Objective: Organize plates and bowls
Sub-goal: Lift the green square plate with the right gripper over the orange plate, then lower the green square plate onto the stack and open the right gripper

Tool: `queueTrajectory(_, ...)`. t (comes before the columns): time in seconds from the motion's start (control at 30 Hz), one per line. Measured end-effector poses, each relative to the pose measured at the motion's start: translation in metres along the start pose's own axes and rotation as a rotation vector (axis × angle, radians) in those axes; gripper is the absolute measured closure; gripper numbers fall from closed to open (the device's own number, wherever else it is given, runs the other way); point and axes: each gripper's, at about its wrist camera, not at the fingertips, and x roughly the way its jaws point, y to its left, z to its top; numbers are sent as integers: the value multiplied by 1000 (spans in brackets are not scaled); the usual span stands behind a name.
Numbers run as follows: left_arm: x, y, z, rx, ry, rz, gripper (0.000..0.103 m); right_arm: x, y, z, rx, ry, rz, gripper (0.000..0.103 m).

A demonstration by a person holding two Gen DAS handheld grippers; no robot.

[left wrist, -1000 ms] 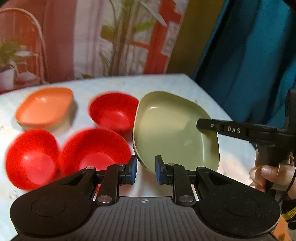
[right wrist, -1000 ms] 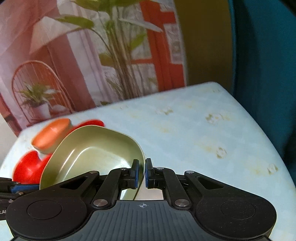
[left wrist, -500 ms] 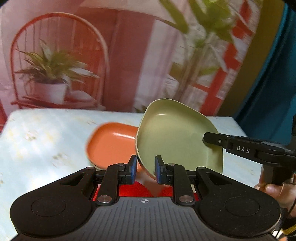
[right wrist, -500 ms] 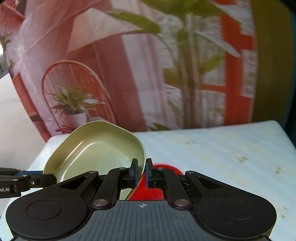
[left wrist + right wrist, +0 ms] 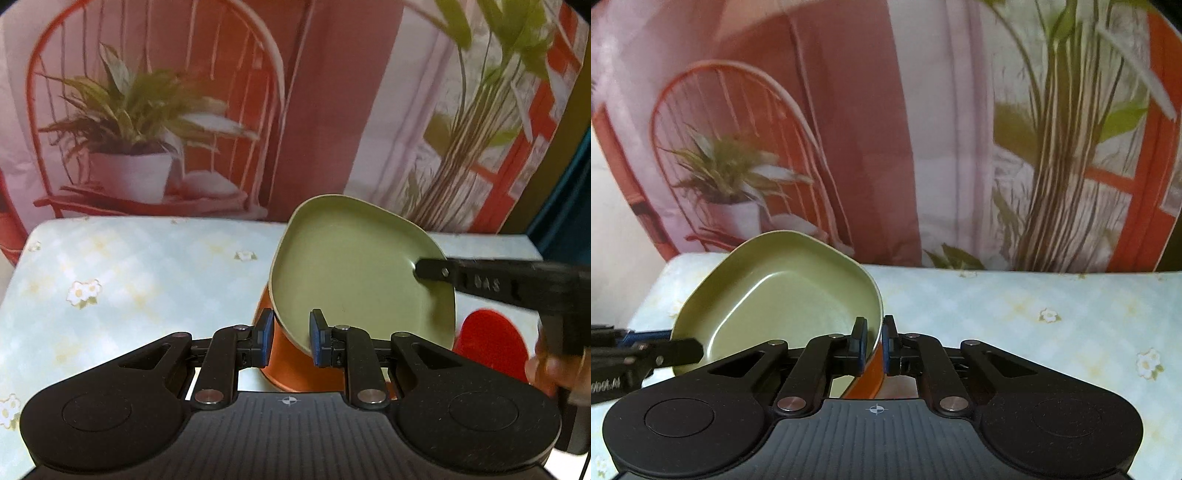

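Note:
A green squarish plate (image 5: 354, 273) is held tilted in the air over an orange plate (image 5: 273, 354), whose edge shows just below it. My right gripper (image 5: 874, 345) is shut on the green plate's (image 5: 783, 295) right rim. My left gripper (image 5: 288, 338) is open, its fingers either side of the green plate's near rim, not pinching it. The right gripper's finger (image 5: 480, 282) reaches over the plate in the left wrist view. A red bowl (image 5: 491, 343) sits at the right behind that gripper. The orange plate's (image 5: 873, 376) edge also shows between the right fingers.
The table (image 5: 129, 288) has a pale blue checked cloth with small flowers. A printed backdrop with a chair and plants (image 5: 147, 129) stands along the table's far edge. A hand (image 5: 546, 373) holds the right gripper at the right.
Both grippers have carried the green plate left and over the orange plate. The red bowls have dropped out of view except one at the right. The left jaws stay open.

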Motion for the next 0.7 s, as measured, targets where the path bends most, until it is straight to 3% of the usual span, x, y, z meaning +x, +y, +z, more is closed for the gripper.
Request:
queueTrajectory(0.27,24,13,-16,0,53,2,81,32,0,-9,-7,69,-15,96)
queueTrajectory(0.57,25,15,-21,2,61,5,81,42,12,-10,-75,83,-48,95)
queueTrajectory(0.7,24,17,-21,-14,72,-1,81,40,15,-10,-76,88,-50,84)
